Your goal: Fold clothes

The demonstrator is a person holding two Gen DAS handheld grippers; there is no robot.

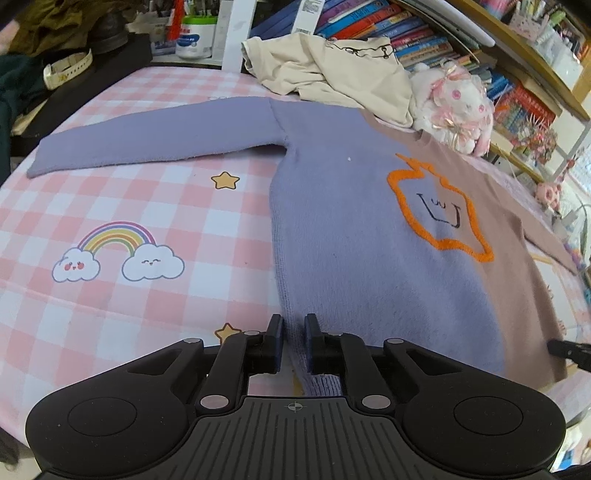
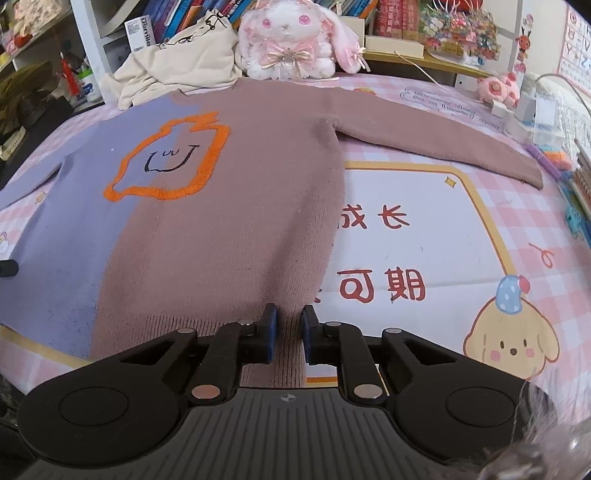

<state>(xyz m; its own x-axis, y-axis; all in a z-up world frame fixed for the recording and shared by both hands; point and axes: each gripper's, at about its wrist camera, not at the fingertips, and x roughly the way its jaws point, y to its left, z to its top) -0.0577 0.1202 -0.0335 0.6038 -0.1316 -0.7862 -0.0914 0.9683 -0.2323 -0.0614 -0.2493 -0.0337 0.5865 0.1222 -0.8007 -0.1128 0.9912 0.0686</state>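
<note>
A knit sweater (image 1: 351,221), half lilac and half dusty pink, lies flat and face up on the pink checked cover (image 1: 122,302). An orange outline with a small drawn face (image 1: 439,206) marks its chest. The lilac sleeve (image 1: 147,136) stretches out to the left, and the pink sleeve (image 2: 424,129) to the right. My left gripper (image 1: 293,325) is shut on the lilac corner of the near hem, with ribbed fabric pinched between its pads. At the pink corner of the same sweater (image 2: 221,221), my right gripper (image 2: 289,315) is shut on the hem.
A crumpled cream garment (image 1: 332,66) and a white and pink plush rabbit (image 2: 291,40) lie just beyond the sweater's collar. Bookshelves (image 1: 424,33) stand behind them. Boxes and small toys (image 2: 546,110) crowd the right edge, and dark clothes and a watch (image 1: 66,68) the far left.
</note>
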